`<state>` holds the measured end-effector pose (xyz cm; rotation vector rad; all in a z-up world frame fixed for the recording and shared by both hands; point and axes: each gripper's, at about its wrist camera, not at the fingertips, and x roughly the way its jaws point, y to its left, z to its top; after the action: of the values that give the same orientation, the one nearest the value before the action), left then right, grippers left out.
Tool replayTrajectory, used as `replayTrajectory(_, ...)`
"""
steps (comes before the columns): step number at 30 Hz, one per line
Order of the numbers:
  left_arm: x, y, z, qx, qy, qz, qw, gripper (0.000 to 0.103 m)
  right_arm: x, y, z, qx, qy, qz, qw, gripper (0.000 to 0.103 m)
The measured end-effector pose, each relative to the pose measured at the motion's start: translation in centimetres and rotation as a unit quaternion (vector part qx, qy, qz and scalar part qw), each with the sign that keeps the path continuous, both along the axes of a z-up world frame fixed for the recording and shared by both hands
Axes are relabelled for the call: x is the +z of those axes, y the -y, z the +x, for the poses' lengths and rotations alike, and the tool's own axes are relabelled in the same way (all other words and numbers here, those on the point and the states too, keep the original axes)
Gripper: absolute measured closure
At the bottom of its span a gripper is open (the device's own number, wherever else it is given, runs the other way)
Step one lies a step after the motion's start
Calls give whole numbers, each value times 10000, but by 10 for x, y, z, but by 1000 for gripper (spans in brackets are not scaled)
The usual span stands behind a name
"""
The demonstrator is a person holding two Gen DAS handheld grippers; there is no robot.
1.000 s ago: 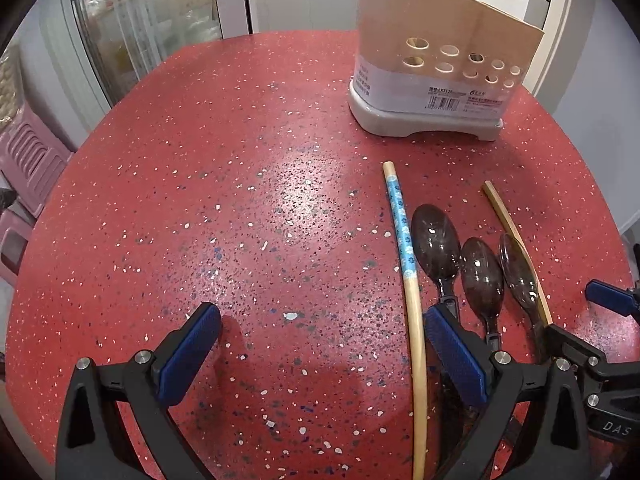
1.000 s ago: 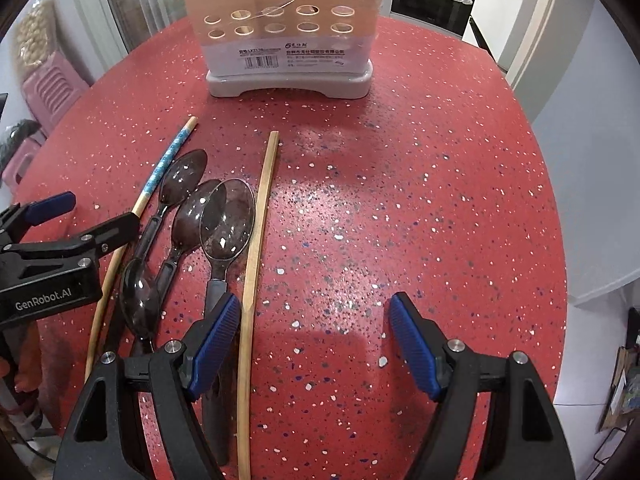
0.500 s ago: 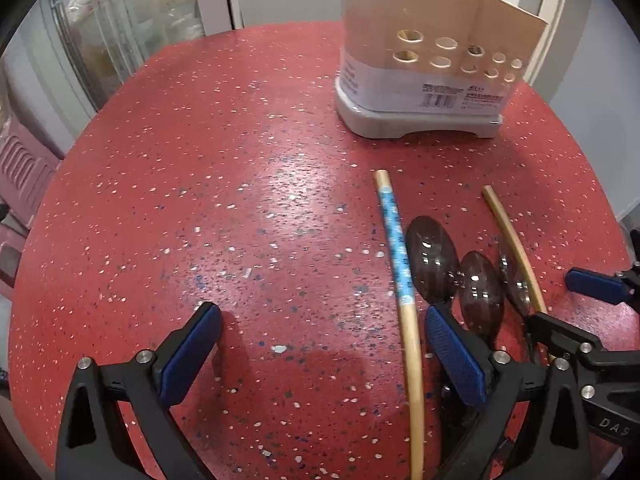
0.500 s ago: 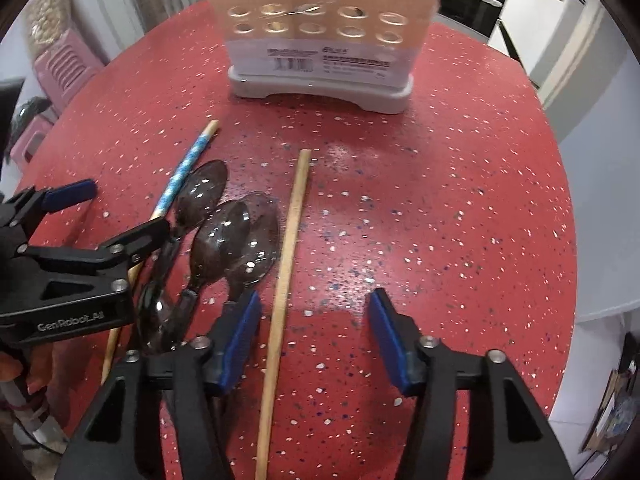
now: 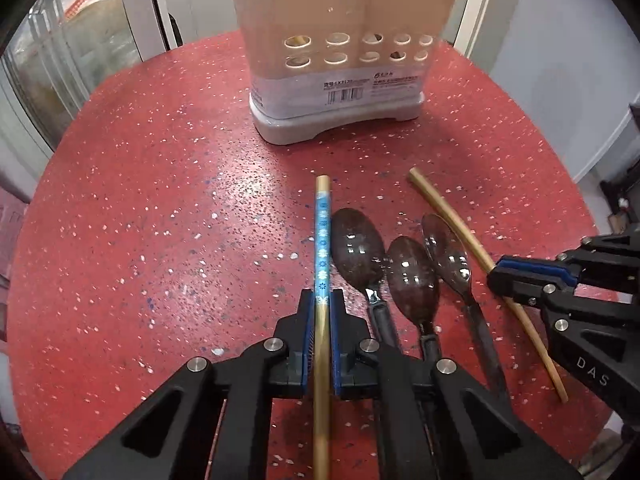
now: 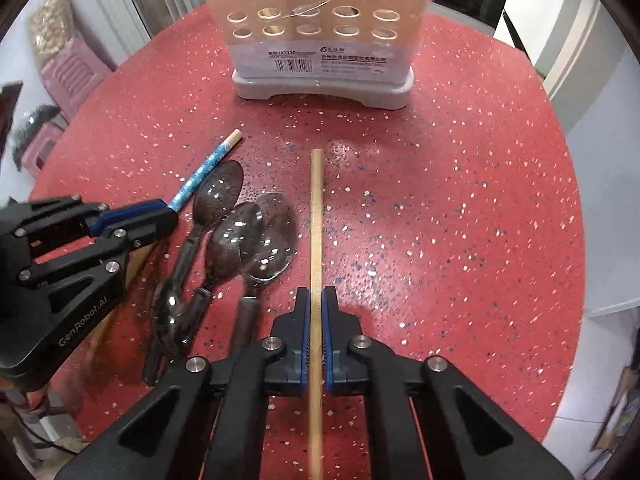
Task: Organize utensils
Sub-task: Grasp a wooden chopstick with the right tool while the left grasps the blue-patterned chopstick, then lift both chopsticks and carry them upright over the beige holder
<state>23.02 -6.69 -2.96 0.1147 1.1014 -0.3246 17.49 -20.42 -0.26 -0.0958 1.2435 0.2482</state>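
My left gripper [image 5: 322,300] is shut on a blue-patterned chopstick [image 5: 321,236] that points toward the holder. My right gripper [image 6: 316,298] is shut on a plain wooden chopstick [image 6: 316,208]; it also shows in the left wrist view [image 5: 448,216]. Three dark translucent spoons [image 5: 400,264] lie side by side between the two chopsticks on the red speckled table [image 5: 160,200]. A beige utensil holder [image 5: 340,76] with round holes stands on a grey base at the back, with utensils inside it. In the right wrist view the holder [image 6: 320,32] is straight ahead and the left gripper [image 6: 160,214] is at the left.
The round table's edge curves close on both sides. A pink stool [image 6: 72,72] stands beyond the left edge. Glass doors [image 5: 80,40] and white cabinets are behind the table.
Both grippers have moved forward and closed, the left on the blue-patterned chopstick, the right on the plain chopstick. The spoons have not moved.
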Motion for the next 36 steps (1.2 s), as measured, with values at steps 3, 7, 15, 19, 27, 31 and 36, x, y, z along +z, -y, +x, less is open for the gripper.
replayTrajectory(3, 3, -5, -9, 62, 79, -200, 9998, 70, 3, 9, -6, -33, 42, 276, 9996, 97)
replayTrajectory(7, 14, -8, -25, 125, 273, -450, 9985, 70, 9, 27, -11, -101, 126, 652, 9977, 97)
replayTrajectory(15, 54, -26, -44, 252, 751, -875, 9930, 70, 47, 60, -27, -42, 677, 1346, 9886, 97)
replayTrajectory(19, 77, -29, -48, 284, 1002, -1004, 9895, 70, 68, 59, -27, 0, 987, 1557, 9829, 97)
replayTrajectory(27, 125, -32, -42, 332, 1480, -1291, 9800, 70, 111, 61, -13, -6, 1418, 1852, 9724, 97)
replayTrajectory(31, 145, -33, -37, 363, 1703, -1411, 9746, 70, 126, 59, -6, 4, 1623, 1904, 9682, 97)
replayTrajectory(36, 172, -38, -23, 401, 1964, -1574, 9670, 70, 147, 61, 7, -34, 1881, 1963, 9623, 97)
